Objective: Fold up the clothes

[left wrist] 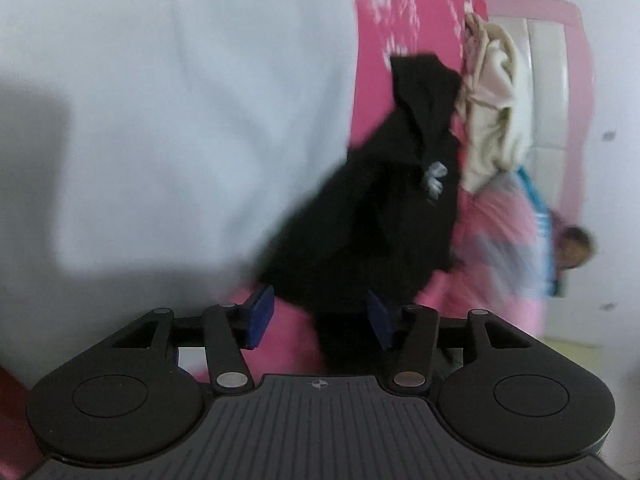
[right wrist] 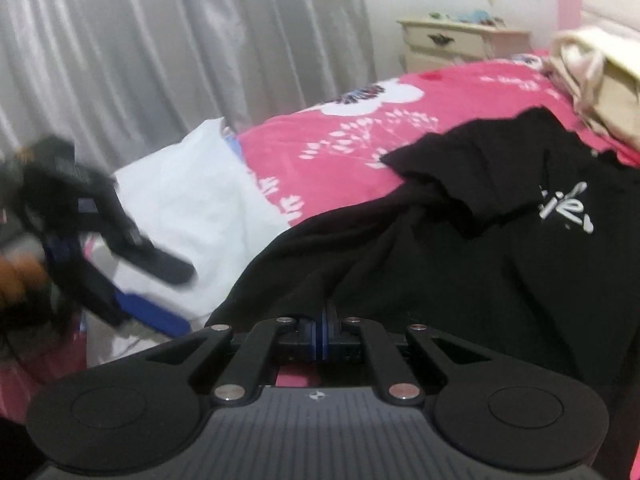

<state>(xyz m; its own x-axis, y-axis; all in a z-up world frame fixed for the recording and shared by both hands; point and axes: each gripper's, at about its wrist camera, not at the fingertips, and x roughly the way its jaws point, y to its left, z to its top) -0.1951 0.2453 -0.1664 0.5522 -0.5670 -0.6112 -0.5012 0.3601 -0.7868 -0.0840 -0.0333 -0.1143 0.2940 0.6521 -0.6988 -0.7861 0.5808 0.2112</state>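
Home bedroom: bed point(right wrist: 340, 160), nightstand point(right wrist: 460, 42), curtains point(right wrist: 180, 40).

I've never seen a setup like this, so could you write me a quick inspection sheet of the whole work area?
Surface: bed with pink flowered cover.
Job's things: black T-shirt spread out, white print showing.
Clutter: cream clothes pile; white cloth.
Grippers: right hand-held gripper shut on the black T-shirt's edge; left hand-held gripper open, empty.
Cables: nothing seen.
Surroundings: grey curtain, cream nightstand.
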